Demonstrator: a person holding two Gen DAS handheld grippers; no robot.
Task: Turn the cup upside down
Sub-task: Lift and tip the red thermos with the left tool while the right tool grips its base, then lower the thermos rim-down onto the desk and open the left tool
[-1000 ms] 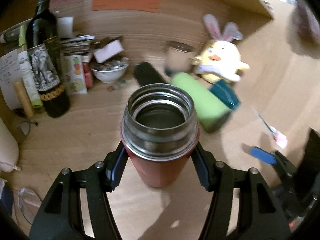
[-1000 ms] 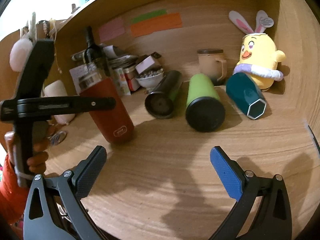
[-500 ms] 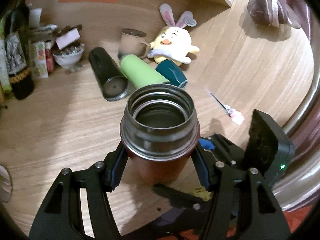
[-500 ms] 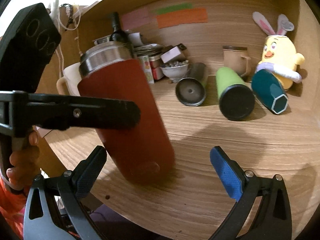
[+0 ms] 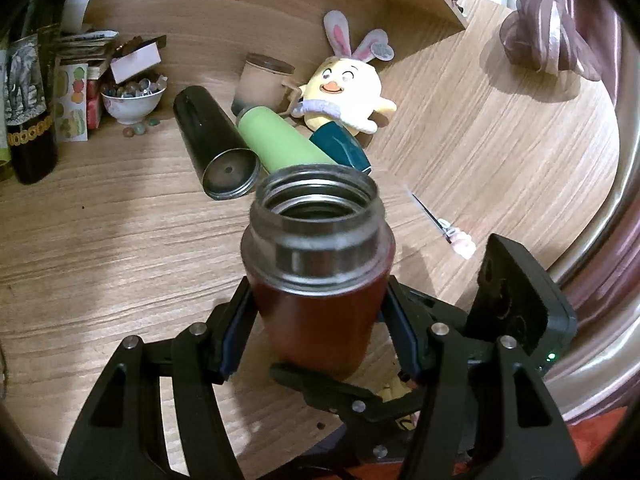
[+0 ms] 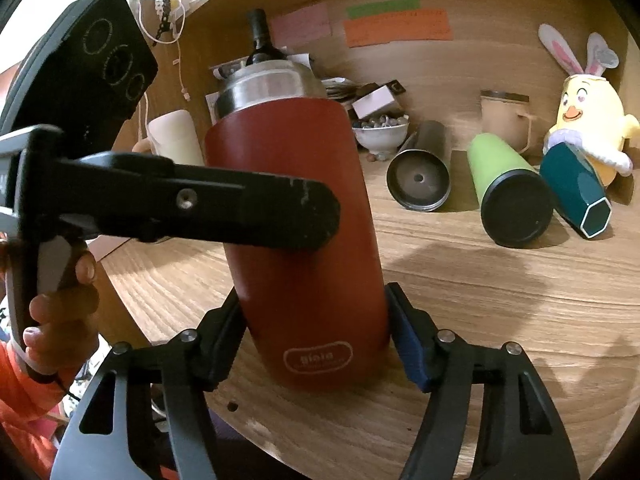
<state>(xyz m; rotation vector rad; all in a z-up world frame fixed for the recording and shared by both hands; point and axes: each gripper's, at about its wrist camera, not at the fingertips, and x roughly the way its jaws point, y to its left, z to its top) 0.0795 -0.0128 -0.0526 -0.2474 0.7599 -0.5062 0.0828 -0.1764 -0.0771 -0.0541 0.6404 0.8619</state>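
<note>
The red cup with a steel threaded rim is held upright in the air above the wooden table, its open mouth up. My left gripper is shut on its middle. In the right wrist view the red cup fills the centre, and my right gripper is shut on its lower body, just above the base logo. The left gripper's finger crosses the cup's side higher up. Both grippers hold the cup at once.
A black tumbler, a green tumbler and a teal cup lie on their sides at the back. A beige mug, a plush chick, a bowl of marbles and a wine bottle stand behind. A pen lies right.
The left gripper lifted the red cup off the table and carried it toward the right gripper. The right gripper, open before, has closed on the cup's lower body.
</note>
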